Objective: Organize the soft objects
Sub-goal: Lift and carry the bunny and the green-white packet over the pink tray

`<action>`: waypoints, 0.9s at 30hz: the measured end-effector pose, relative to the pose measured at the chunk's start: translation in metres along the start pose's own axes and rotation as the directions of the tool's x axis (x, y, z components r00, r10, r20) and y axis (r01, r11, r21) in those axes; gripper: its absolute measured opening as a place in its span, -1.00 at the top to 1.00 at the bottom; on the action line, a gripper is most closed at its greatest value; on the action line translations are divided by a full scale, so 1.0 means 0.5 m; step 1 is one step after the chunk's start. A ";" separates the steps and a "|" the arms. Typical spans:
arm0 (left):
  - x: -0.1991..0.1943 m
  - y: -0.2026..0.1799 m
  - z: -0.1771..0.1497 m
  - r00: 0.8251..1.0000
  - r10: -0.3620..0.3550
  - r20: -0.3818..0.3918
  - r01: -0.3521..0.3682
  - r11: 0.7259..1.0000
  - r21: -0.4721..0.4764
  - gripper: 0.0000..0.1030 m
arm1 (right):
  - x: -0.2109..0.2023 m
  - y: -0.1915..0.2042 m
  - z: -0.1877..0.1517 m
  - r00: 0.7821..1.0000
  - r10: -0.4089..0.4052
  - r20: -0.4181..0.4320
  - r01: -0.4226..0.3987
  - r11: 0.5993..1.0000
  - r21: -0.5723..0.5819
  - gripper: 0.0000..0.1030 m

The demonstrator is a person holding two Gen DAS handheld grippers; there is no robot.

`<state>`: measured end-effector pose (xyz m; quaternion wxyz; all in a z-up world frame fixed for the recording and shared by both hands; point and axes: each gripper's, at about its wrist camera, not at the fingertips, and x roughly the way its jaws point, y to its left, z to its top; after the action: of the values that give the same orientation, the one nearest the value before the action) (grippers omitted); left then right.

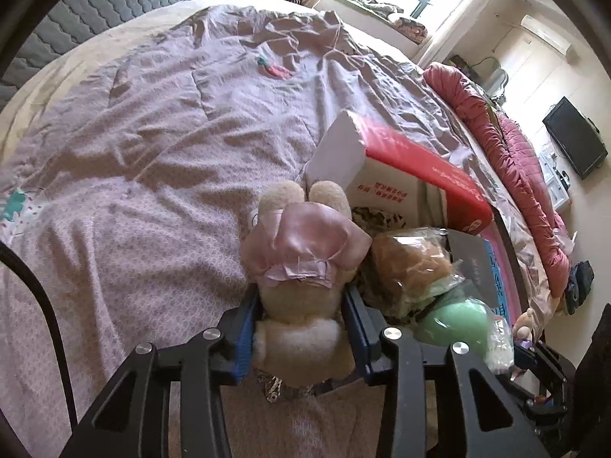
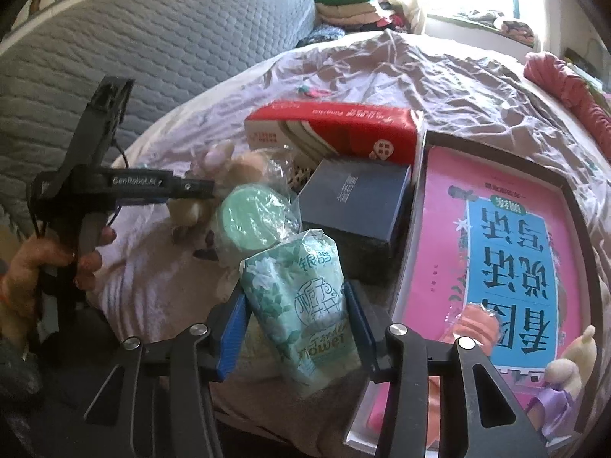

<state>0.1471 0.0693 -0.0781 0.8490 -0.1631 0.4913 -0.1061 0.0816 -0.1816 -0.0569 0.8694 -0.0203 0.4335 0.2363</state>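
— Left wrist view: left gripper fingers pinch the plush bunny above the bed.
— Right gripper pinches the tissue pack; both are unplaced, so sorting looks midway.

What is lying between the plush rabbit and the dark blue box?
In the right wrist view, a round green item in clear plastic lies between the plush rabbit, held by the left gripper, and the dark blue box.

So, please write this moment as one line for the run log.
left gripper: shut on plush rabbit | right gripper: around green tissue pack, contact unclear | surface: bed | nearby: red box, pink book
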 end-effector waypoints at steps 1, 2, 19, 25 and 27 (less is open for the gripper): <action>-0.009 -0.001 -0.002 1.000 -0.003 0.009 0.003 1.000 0.001 0.19 | -0.006 0.000 -0.001 1.000 -0.003 0.008 0.003 1.000 0.000 0.01; -0.020 -0.001 -0.004 1.000 -0.001 0.017 0.001 1.000 0.002 0.19 | -0.009 0.000 0.001 1.000 -0.002 0.016 0.002 1.000 0.003 0.01; -0.130 -0.117 -0.030 0.996 -0.026 0.089 0.014 0.991 0.134 0.19 | -0.104 -0.005 0.024 0.990 -0.037 0.137 0.031 0.998 0.051 0.01; -0.145 -0.184 -0.044 0.994 -0.063 0.089 0.046 0.982 0.182 0.19 | -0.150 -0.026 0.023 0.984 -0.083 0.158 0.069 0.993 0.094 0.01; -0.146 -0.206 -0.051 0.994 -0.066 0.089 0.046 0.976 0.214 0.19 | -0.171 -0.040 0.020 0.980 -0.095 0.177 0.074 0.990 0.118 0.01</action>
<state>0.0869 -0.0055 0.0079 0.8807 -0.0903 0.4312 -0.1737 0.0537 -0.2304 0.0110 0.9144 0.0312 0.3635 0.1755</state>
